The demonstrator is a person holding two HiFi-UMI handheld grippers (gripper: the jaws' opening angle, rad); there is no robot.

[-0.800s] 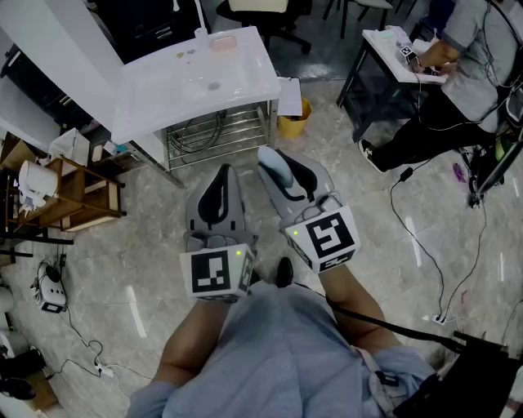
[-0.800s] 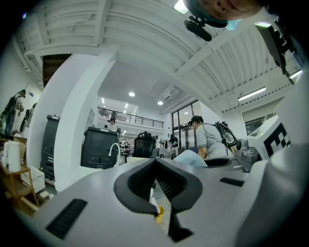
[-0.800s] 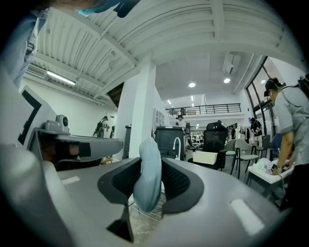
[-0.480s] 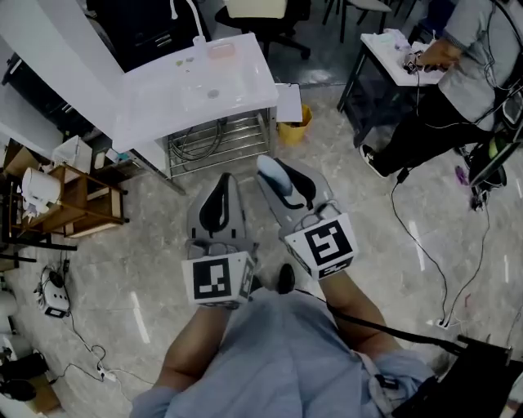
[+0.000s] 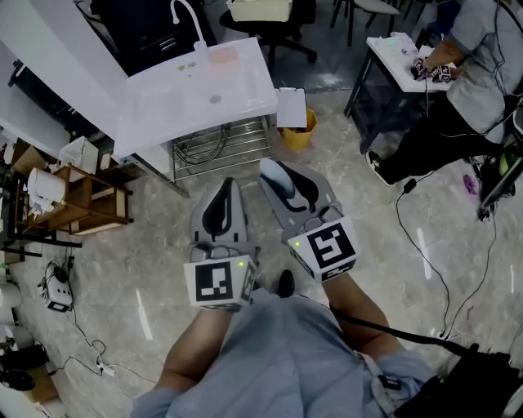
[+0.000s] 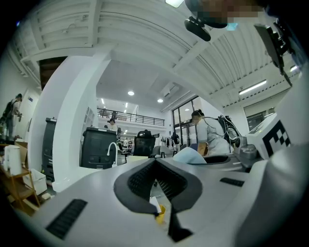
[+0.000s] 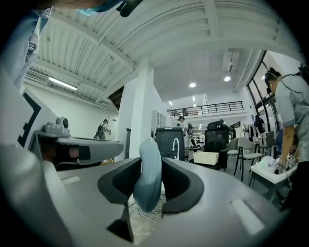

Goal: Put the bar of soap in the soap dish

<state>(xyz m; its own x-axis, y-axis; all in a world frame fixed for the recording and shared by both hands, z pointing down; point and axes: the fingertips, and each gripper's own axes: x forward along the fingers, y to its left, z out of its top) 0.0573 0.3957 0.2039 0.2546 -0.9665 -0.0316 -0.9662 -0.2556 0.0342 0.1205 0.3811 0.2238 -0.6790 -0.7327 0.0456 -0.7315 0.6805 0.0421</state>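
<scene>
Pale, glossy stone floor, with cables trailing across it at the right. At the far side stands a white table with a curved faucet, a wire rack beneath it and a yellow bin just beside it. A wooden shelf sits at the left. Overhead, a white ribbed ceiling carries a strip light.

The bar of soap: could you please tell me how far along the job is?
Done: the bar of soap is picked up, clamped in the right gripper. In hand: it is held level over the floor, short of the white sink counter. Left: reach the pink soap dish by the tap and set the bar in it. The left gripper is shut and empty.
</scene>
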